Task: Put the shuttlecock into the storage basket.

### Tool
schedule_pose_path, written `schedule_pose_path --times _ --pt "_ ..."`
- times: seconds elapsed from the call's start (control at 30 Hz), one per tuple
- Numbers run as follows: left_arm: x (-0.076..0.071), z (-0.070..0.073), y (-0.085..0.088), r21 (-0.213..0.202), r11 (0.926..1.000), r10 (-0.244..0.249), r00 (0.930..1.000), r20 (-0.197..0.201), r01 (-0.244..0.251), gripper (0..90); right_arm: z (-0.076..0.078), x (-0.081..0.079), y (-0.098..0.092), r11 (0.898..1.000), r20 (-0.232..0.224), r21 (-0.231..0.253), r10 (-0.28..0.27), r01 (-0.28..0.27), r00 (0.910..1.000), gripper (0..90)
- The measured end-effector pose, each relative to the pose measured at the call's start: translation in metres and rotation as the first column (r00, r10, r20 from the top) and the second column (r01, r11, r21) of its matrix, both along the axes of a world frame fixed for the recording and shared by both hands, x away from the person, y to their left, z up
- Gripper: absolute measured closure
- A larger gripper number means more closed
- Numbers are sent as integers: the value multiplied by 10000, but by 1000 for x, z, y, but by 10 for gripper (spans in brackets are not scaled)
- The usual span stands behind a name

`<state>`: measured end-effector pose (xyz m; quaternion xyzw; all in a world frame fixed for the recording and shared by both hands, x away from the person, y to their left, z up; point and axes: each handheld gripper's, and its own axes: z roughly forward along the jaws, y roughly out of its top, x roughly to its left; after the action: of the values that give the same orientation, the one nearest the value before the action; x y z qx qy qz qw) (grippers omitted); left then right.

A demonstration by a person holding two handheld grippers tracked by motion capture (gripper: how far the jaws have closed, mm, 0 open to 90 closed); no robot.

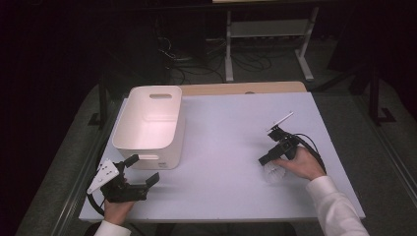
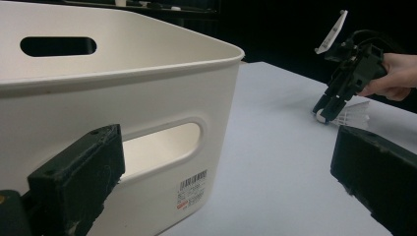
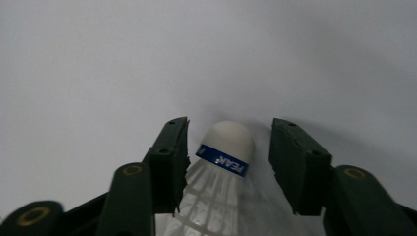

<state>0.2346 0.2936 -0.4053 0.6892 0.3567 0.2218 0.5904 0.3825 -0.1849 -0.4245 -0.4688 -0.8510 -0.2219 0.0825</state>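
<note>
A white shuttlecock (image 3: 227, 147) with a blue band around its cork lies on the pale table (image 1: 231, 128), cork pointing away from my right gripper (image 3: 230, 129). That gripper is open, with one jaw on each side of the cork. The left jaw is close to the feathers and a gap shows at the right jaw. In the high view the shuttlecock (image 1: 273, 172) rests under my right gripper (image 1: 264, 160), right of centre. My left gripper (image 1: 144, 169) is open and empty near the front left edge, just in front of a white bin (image 1: 150, 125).
The white bin (image 2: 123, 88) has handle slots and a barcode label, and its inside looks empty. From the left gripper view, the right gripper (image 2: 327, 110) and the shuttlecock (image 2: 354, 115) sit far across the table. Beyond the table are a dark floor, cables and a white rack (image 1: 268, 29).
</note>
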Motion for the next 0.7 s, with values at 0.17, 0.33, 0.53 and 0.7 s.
schedule_pose_path --times 0.17,0.33,0.53,0.7 --pt "0 0 0 7 10000 -14 10000 -13 14 0 -1 0 3 9999 -57 -111 -70 69 10000 613" --pt "0 0 -1 -2 10000 -6 10000 -15 6 0 1 -1 2 9999 -162 24 -110 111 9998 620" --pt "0 0 -1 -4 10000 -4 10000 -3 4 0 5 -1 0 9997 -87 185 -169 171 9998 621" --pt "0 0 -1 2 10000 8 10000 -32 -8 0 11 -1 -2 9996 229 283 -85 79 9997 622"
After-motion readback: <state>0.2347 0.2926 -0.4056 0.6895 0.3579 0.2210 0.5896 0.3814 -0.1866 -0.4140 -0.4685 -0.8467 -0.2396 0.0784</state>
